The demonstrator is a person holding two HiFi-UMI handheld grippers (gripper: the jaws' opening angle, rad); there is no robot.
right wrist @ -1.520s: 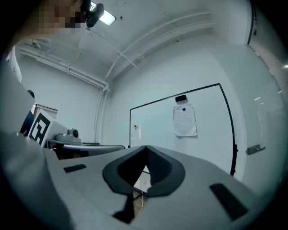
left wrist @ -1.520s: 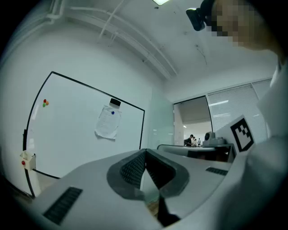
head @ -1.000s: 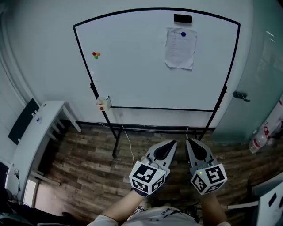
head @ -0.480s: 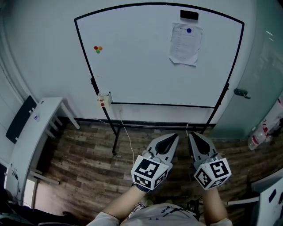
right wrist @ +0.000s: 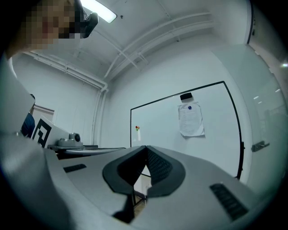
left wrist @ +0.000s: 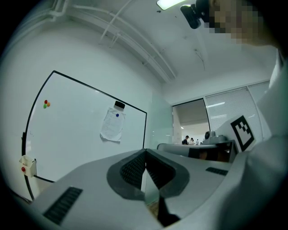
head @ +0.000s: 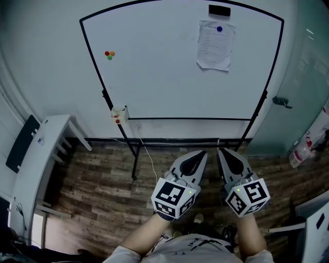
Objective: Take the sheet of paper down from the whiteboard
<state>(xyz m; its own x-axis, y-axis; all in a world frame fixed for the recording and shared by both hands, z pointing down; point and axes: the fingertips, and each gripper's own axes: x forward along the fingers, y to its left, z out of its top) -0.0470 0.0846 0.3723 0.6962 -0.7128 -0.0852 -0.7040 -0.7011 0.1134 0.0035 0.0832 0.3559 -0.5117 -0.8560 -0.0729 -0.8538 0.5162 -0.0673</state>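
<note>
A sheet of paper (head: 215,44) hangs at the upper right of the whiteboard (head: 154,72), pinned by a blue magnet (head: 220,29) under a black eraser (head: 219,10). The sheet (left wrist: 111,125) also shows in the left gripper view and the sheet (right wrist: 191,119) in the right gripper view. My left gripper (head: 201,152) and right gripper (head: 220,150) are side by side in front of the board's stand, well short of the sheet. Both are shut and hold nothing.
Three small coloured magnets (head: 109,54) sit at the board's upper left, and a small box (head: 119,115) hangs on its left frame. A white desk (head: 36,159) stands at the left. A door handle (head: 281,102) and a red-and-white object (head: 308,144) are at the right.
The whiteboard looms a little larger and higher in the head view, as I have drawn closer to it. Both grippers stay shut and side by side.
</note>
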